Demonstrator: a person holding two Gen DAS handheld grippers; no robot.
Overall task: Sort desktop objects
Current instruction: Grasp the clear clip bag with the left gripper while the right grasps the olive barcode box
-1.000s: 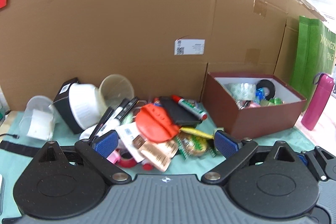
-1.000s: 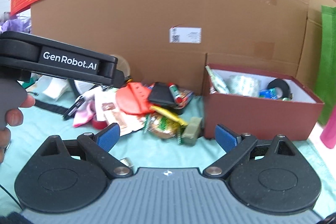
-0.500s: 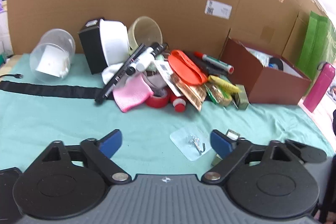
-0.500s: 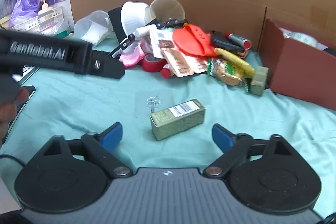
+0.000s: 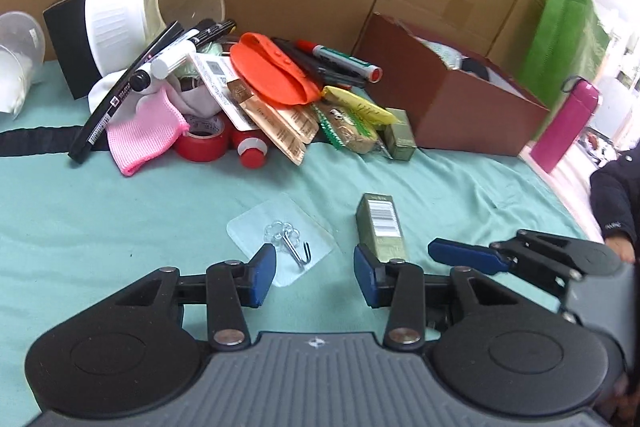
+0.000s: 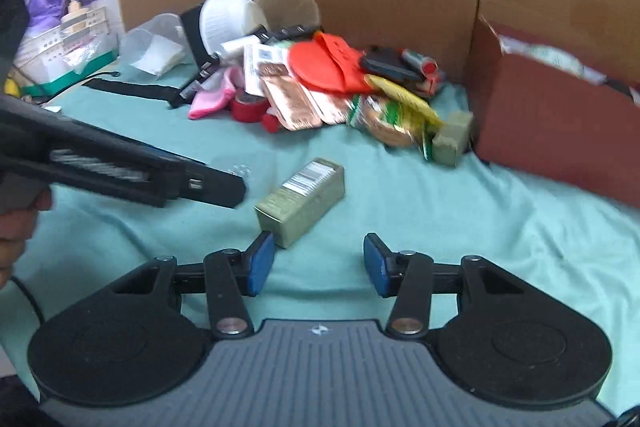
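Both grippers — left [image 5: 315, 277], right [image 6: 319, 263] — fingers apart, empty; brown box [image 5: 460, 107] contents mostly hidden.

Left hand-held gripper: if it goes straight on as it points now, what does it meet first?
Most likely the clear adhesive hook lying flat on the teal cloth, just ahead of the open left hand-held gripper. The green carton sits slightly right of that line; depth is uncertain.

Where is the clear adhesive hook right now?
In the left wrist view, the clear adhesive hook lies flat on the teal cloth, just ahead of the open left gripper, left of the green box.
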